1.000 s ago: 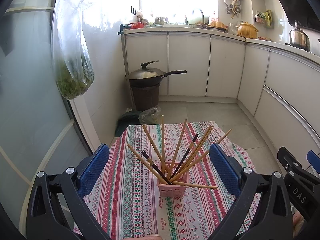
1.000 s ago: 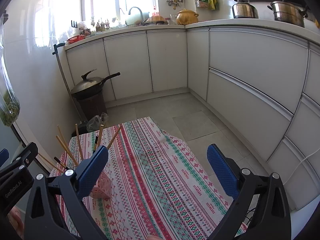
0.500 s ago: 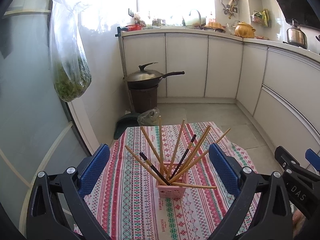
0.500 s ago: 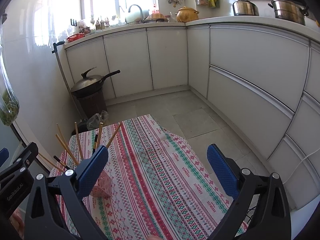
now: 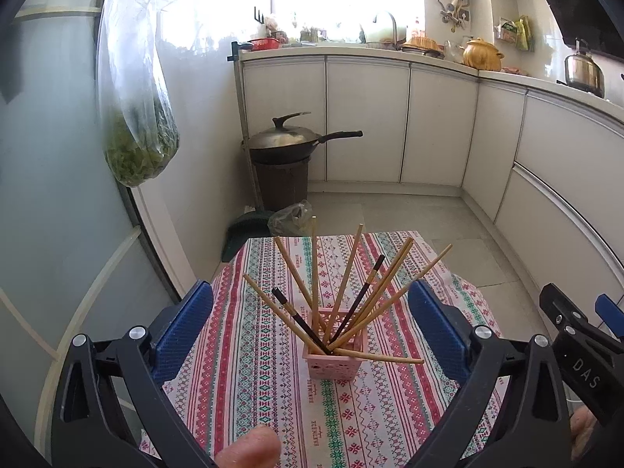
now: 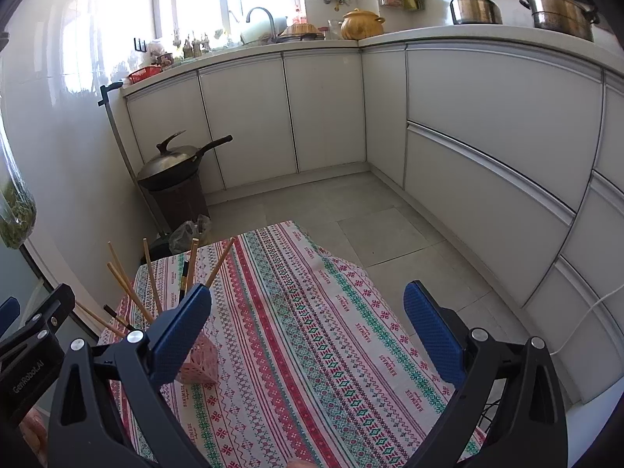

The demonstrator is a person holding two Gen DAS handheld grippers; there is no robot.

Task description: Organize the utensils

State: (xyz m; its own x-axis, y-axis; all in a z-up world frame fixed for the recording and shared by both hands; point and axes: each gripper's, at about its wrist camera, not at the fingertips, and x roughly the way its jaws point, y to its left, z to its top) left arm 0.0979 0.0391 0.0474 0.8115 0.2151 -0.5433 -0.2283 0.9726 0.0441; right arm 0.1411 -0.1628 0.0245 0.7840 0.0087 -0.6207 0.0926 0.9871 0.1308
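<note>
Nothing has shifted since a second ago. On the striped tablecloth [image 5: 241, 355], the pink basket [image 5: 334, 364] holds all the chopsticks [image 5: 345, 277]; sorting looks finished. Left gripper [image 5: 310, 327] and right gripper [image 6: 308, 321] hover spread wide, empty.

A patterned tablecloth [image 5: 249, 358] covers the table, bearing a pink basket [image 5: 335, 362].

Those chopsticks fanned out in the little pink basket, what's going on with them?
A person holds a hand-held gripper in each hand over a table with a striped cloth. The left hand-held gripper faces the pink basket of chopsticks, its jaws open and gripping nothing. One chopstick lies across the basket's rim. The right hand-held gripper is open too, over bare cloth.
</note>
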